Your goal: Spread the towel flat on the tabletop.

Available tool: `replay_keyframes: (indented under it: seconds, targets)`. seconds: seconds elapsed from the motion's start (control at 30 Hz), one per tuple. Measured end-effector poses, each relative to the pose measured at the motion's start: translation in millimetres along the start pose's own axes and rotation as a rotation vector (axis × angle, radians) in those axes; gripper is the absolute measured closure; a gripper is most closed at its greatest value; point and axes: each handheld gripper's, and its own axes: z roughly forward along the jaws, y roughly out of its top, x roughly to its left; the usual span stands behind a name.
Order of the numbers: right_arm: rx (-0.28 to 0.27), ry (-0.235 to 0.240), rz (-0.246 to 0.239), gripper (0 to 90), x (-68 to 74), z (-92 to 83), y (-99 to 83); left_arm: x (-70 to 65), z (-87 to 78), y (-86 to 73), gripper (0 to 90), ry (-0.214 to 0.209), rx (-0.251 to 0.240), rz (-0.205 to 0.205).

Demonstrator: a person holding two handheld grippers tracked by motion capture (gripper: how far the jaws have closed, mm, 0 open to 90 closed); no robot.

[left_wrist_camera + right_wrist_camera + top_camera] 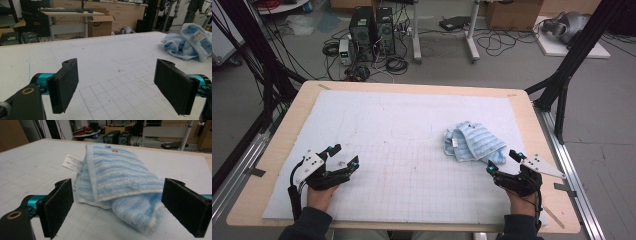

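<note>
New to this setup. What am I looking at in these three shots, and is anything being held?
There is no robot arm: a person holds a two-jaw tool in each hand. The high view looks down on the table from above the person's side. It shows the left gripper and the right gripper over a white gridded mat. The other two pictures come from a camera on each gripper, looking out between its black pads. On the mat lies a crumpled blue striped towel with a white label. The right gripper is just in front of the towel. The left gripper has bare mat ahead. Both stand open and hold nothing.
</note>
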Motion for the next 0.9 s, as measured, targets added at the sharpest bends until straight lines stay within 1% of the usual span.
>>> replay_keyframes:
  seconds: [0.17,0.23,0.33,0.4,0.5,0.57,0.63,0.73,0.77,0.83,0.9]
  targets:
    - [0.008,0.005,-0.013,9.7,7.4,4.5,12.6,0.0,-0.3,0.0,20.1,-0.001,0.003,0.005]
    - [0.017,0.007,-0.035,9.7,10.8,8.2,18.7,-0.2,-0.2,-0.1,20.1,0.002,0.0,0.006]
    - [0.037,0.003,-0.061,10.6,15.4,16.6,27.9,0.0,-0.3,-0.1,20.1,0.0,0.001,0.004]
    - [0.052,0.004,-0.077,15.1,17.2,23.3,34.0,0.1,-0.2,0.0,20.2,0.0,0.001,0.004]
    - [0.076,0.004,-0.092,16.6,20.3,35.8,40.9,0.1,-0.1,0.0,20.2,0.0,0.001,0.002]
    - [0.106,0.006,-0.108,21.6,22.9,46.2,43.2,0.0,0.0,0.0,20.2,0.001,0.002,0.002]
    - [0.158,-0.015,-0.121,24.9,25.5,58.4,44.0,0.1,-0.1,0.0,20.2,0.001,0.002,0.003]
    - [0.209,-0.037,-0.139,31.4,26.7,73.6,43.6,0.1,-0.1,0.0,20.3,0.0,0.003,0.003]
    - [0.224,-0.039,-0.143,32.7,27.0,77.5,43.4,0.1,-0.1,0.0,20.3,0.0,0.003,0.004]
    - [0.245,-0.034,-0.159,38.7,27.7,83.6,42.3,0.0,0.0,0.0,20.4,0.0,0.001,0.001]
    - [0.271,-0.047,-0.178,41.9,29.0,87.7,40.4,0.0,0.0,0.0,20.5,0.0,0.001,0.001]
